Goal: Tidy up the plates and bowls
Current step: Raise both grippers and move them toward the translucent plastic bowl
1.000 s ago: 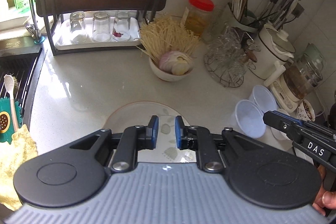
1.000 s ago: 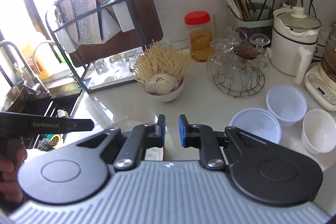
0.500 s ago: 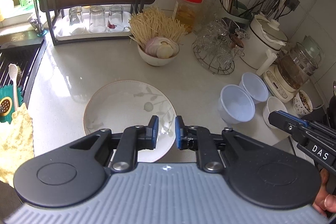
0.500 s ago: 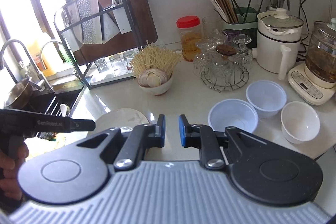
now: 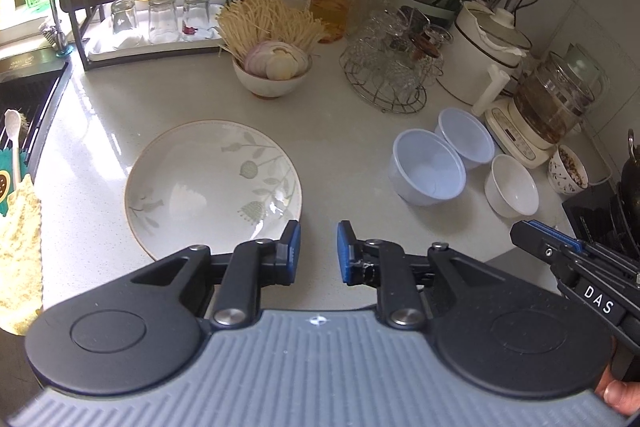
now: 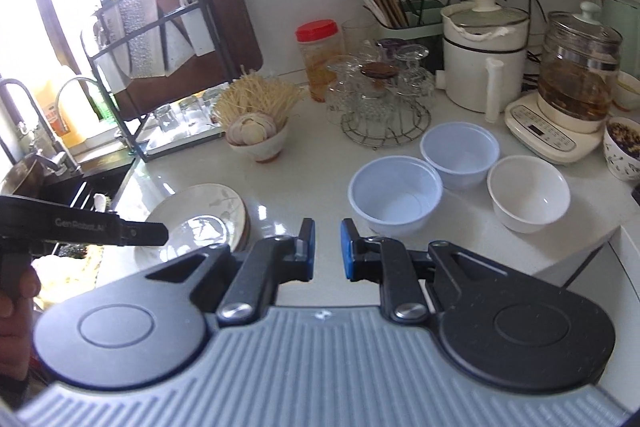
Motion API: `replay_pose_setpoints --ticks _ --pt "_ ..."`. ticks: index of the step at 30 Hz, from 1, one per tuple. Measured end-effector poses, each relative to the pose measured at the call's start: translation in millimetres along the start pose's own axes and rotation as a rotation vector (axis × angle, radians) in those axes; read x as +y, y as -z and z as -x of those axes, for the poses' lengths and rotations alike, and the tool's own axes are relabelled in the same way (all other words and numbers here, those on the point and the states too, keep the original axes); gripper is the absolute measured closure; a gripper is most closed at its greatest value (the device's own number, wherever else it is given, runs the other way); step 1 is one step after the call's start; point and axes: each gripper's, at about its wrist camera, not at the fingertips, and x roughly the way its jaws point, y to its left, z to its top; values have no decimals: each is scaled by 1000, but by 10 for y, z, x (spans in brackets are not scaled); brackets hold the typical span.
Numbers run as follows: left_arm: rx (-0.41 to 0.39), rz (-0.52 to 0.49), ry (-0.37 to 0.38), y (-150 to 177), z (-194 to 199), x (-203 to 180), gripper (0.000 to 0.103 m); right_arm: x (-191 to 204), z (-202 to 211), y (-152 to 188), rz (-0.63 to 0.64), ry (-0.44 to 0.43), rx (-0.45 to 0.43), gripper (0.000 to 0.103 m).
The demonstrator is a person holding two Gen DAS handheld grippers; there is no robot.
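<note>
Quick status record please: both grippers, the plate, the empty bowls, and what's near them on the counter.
left gripper: open, empty, above near rim of plate
right gripper: open, empty, short of the bowls
plate: flat on counter, leaf pattern, nothing on it
plastic bowls: two, upright, empty, side by side
white bowl: upright, empty, right of plastic bowls
onion bowl: behind plate
glass rack: behind bowls

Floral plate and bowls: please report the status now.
Left gripper and right gripper open, empty. Floral plate flat on counter; three empty bowls grouped apart. Nothing blocking.
</note>
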Motion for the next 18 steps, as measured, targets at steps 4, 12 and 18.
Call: replay_pose_setpoints --ticks 4,12,18 --pt "11 -39 19 25 -59 -128 67 -125 6 75 -39 27 6 85" --pt "33 -100 53 -21 -232 -334 61 -355 -22 175 -136 96 18 85" --pt "29 -122 100 -121 -359 -468 60 -529 -66 168 -187 133 11 85"
